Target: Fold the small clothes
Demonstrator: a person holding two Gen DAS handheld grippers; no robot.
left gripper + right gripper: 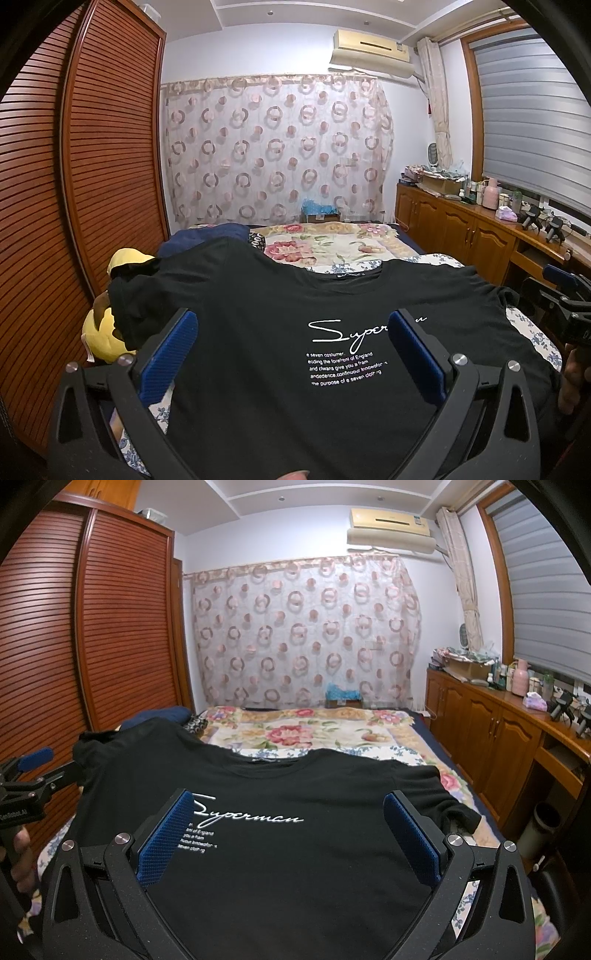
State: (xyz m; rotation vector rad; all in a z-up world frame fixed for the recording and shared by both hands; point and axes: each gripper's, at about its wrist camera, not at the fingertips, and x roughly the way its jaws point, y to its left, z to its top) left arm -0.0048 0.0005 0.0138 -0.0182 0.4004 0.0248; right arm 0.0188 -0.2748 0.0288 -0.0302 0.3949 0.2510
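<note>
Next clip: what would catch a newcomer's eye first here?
The black T-shirt with white "Superman" script, spread front-up across the bed, fills the foreground. Both grippers, left gripper and right gripper, hang open above it with blue pads. Behind hangs a circle-patterned curtain, with a slatted wooden wardrobe at left.

We see a matt black cloth T-shirt (258, 332), ribbed blue pads (162, 842) on matt black plastic fingers, and a glossy slatted wood wardrobe (92, 147).
</note>
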